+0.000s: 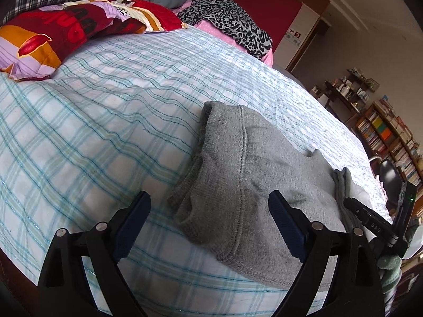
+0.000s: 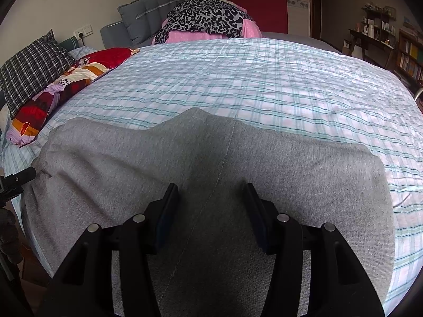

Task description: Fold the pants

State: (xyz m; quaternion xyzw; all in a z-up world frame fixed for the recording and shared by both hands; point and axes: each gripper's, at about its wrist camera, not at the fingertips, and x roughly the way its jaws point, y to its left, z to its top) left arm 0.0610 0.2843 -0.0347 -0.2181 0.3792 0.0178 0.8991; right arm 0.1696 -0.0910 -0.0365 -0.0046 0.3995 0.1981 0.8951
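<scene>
Pillows (image 1: 53, 34) lie upper left on the bed (image 1: 105, 105). Grey pants (image 1: 251, 179) sit folded at centre. Left claw (image 1: 208, 222) gapes wide, empty; right claw (image 2: 211, 211) stands half-open over the pants, gripping nothing.

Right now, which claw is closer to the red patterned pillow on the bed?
Left. The left claw is open at the pants' end facing the red patterned pillow. The right claw is over the pants' middle, further from the pillow.
</scene>
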